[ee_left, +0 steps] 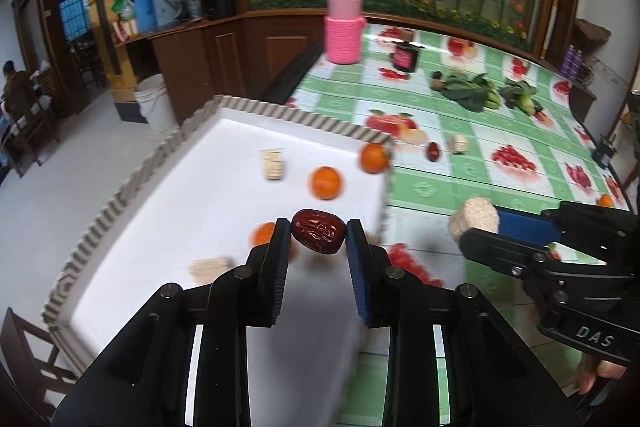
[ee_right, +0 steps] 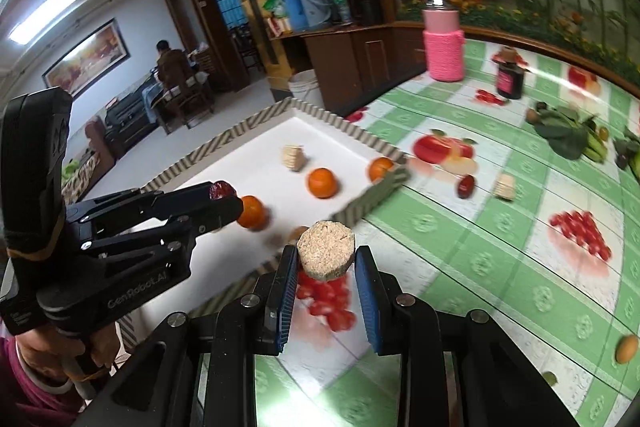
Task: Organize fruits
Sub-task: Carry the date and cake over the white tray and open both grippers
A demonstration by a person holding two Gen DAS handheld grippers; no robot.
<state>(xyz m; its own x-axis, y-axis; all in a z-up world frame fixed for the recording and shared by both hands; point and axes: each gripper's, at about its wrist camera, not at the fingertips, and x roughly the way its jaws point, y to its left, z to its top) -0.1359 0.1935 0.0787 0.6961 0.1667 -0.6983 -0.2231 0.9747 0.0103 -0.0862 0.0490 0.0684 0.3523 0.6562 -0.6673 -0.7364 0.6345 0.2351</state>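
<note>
The table (ee_left: 460, 163) with its green checked cloth fills the right of the room, and a big white tray (ee_left: 208, 187) with a striped rim sits at its near left corner. Inside the tray lie three oranges (ee_left: 326, 182) and a couple of pale crumbly blocks (ee_left: 273, 164); one orange rests right against the far right rim. Out on the cloth, beyond the tray, a second red date (ee_left: 433, 151) and another block (ee_left: 459, 144) wait, with leafy greens (ee_left: 468, 91) further back.

The left tongs (ee_left: 318, 231) are closed down to the width of a wrinkled red date (ee_left: 319, 231), held above the tray's near side. The right tongs (ee_right: 326, 259) pinch a round grainy cake (ee_right: 326, 255) just outside the tray's near corner, over the cloth.

To my eye both pieces are about to be set down. Best to lower each until it almost touches the white floor, in a bare patch clear of the oranges, then ease open so the date doesn't roll.
</note>
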